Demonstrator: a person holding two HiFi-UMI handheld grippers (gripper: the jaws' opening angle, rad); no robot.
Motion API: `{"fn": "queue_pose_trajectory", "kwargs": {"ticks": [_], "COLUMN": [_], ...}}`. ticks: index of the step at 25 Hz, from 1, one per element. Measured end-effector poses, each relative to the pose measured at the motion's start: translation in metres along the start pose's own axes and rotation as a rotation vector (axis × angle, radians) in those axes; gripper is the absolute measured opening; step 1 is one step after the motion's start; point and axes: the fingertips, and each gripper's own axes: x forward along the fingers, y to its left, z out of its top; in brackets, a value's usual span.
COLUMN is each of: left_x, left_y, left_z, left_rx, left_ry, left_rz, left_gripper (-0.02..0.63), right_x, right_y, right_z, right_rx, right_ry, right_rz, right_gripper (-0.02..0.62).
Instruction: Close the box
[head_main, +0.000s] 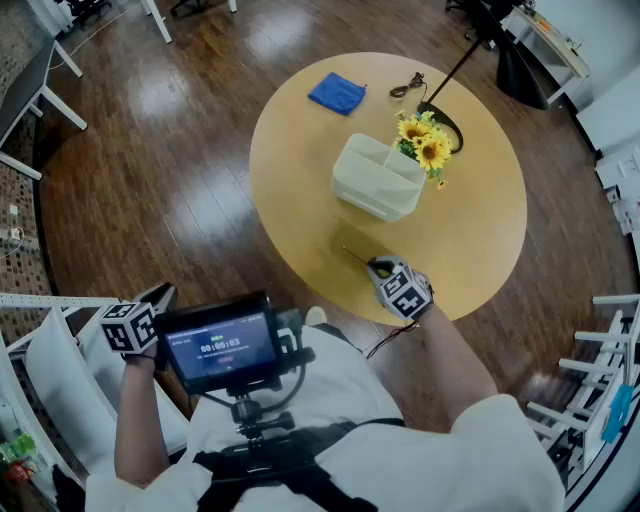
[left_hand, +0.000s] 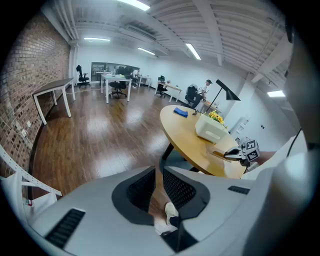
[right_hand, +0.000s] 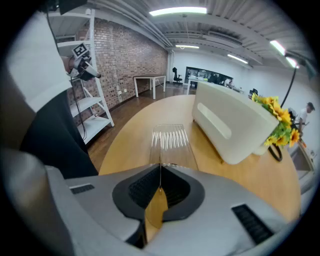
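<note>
Head view: a cream rectangular plastic box (head_main: 378, 178) sits on the round wooden table (head_main: 300, 200), right gripper (head_main: 378, 266) near it. Left gripper view: left gripper (left_hand: 159, 172) jaws slightly apart, empty. Right gripper view: jaws together, box ahead.

The left gripper (head_main: 160, 296) sits close by the person's side, jaws a sliver apart and empty — the right gripper (head_main: 376, 266), forearm stretched forward, has its jaws pressed together.
</note>
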Motion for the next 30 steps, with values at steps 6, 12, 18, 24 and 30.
{"fn": "queue_pose_trajectory", "kwargs": {"ticks": [6, 12, 18, 24, 30], "left_x": [-0.002, 0.005, 0.003, -0.01, -0.017], "left_y": [-0.009, -0.018, -0.015, -0.007, -0.002], "left_z": [0.004, 0.012, 0.007, 0.002, -0.009], "left_rx": [0.006, 0.008, -0.014, -0.041, -0.065], "left_ry": [-0.001, -0.032, -0.047, -0.06, -0.043], "left_rz": [-0.019, -0.027, -0.006, 0.039, 0.066], "left_gripper": [0.054, 0.054, 0.054, 0.054, 0.054], "right_x": [-0.071, -0.114, -0.086, -0.049, -0.047], "right_y": [0.006, -0.047, -0.104, -0.123, -0.123], "right_z": [0.06, 0.114, 0.133, 0.131, 0.129], "right_rx": [-0.098, -0.12, -0.107, -0.129, -0.109], "right_ry": [-0.101, -0.188, -0.151, -0.069, -0.061], "right_rz": [0.059, 0.026, 0.039, 0.086, 0.12], "right_gripper": [0.012, 0.012, 0.012, 0.012, 0.012]}}
